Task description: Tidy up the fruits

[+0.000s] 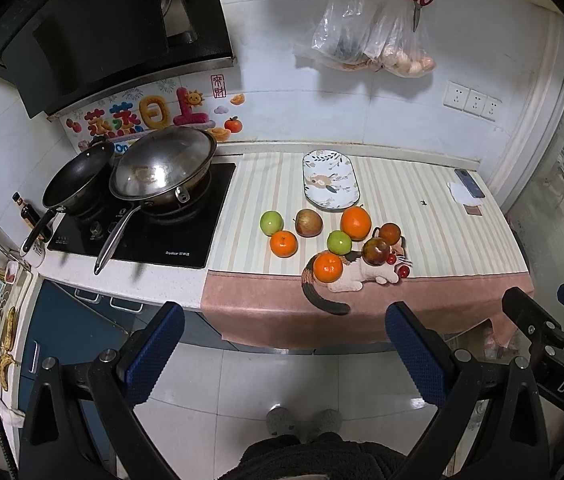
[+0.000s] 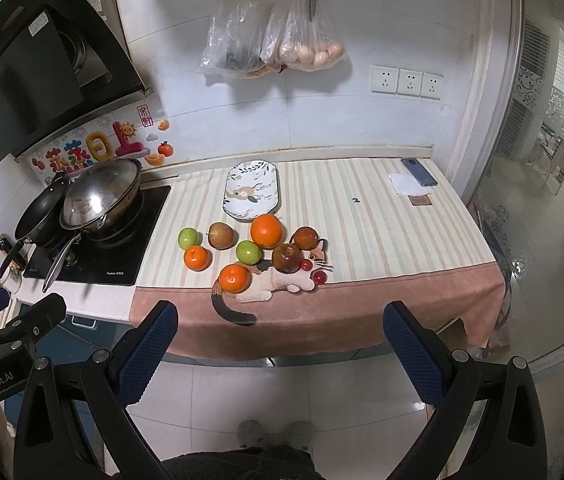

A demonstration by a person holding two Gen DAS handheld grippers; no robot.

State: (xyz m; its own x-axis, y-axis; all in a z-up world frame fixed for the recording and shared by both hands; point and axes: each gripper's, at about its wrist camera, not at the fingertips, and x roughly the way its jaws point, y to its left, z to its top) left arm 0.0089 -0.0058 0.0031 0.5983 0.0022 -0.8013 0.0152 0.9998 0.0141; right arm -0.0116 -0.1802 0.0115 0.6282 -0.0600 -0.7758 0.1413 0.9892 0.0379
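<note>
Through my left wrist camera, my left gripper fills the bottom of the frame with its jaws spread wide and nothing between them, held out over the floor short of the counter edge. Just above centre lies the striped cloth, and the fruit sits in a loose cluster on it: a green apple at the left, a reddish apple beside it, a small orange just below those two, a large orange to the right, and a second green apple touching its lower left. Nearer the cloth's front edge, another orange and a dark red apple rest on the cat-shaped mat. The oval plate lies bare above the cluster, towards the wall. At the lower right edge I see my right gripper, but this view does not show how its jaws stand.

Through my right wrist camera, my right gripper shows at the bottom with jaws wide apart, holding nothing. The same fruit cluster sits centre frame, with the large orange just below the plate. The stainless wok stands on the stove at the left. A phone lies on the cloth at the upper right.
</note>
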